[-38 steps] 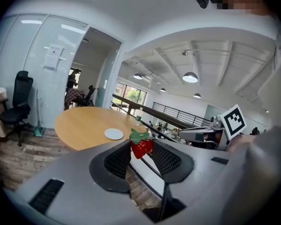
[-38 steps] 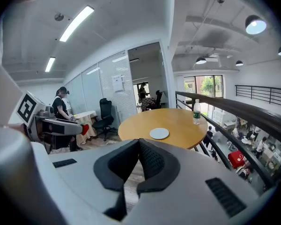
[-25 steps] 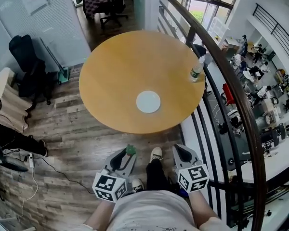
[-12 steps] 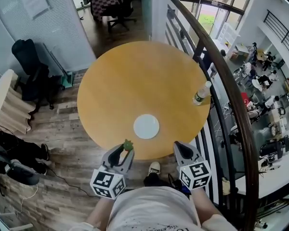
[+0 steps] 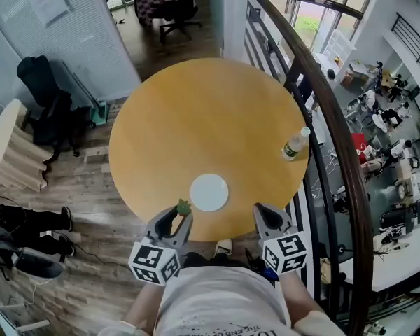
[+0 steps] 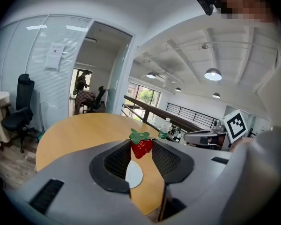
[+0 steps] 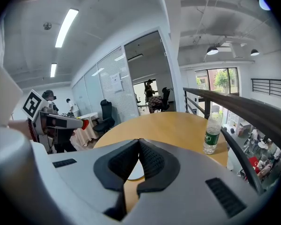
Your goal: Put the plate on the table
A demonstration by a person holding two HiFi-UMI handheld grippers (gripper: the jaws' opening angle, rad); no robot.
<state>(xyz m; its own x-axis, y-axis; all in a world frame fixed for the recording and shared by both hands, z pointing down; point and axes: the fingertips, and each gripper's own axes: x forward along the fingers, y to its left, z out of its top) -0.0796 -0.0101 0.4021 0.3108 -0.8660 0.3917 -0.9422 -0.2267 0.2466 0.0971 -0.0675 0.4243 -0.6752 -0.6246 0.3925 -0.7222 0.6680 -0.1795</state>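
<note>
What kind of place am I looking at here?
Probably an upper landing or mezzanine in an office building. A round wooden table stands beside a curved handrail, past which a lower floor of desks and people shows. A black office chair stands nearby.

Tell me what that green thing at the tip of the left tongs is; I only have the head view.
Observer: A red strawberry with a green leafy cap, pinched between the tips of the left tongs.
Operator: Anything in the right tongs?
Observer: No. Their tips are together with nothing between them.
Operator: The bottle looks tilted from here.
Observer: The right gripper view shows it standing upright on the table.
</note>
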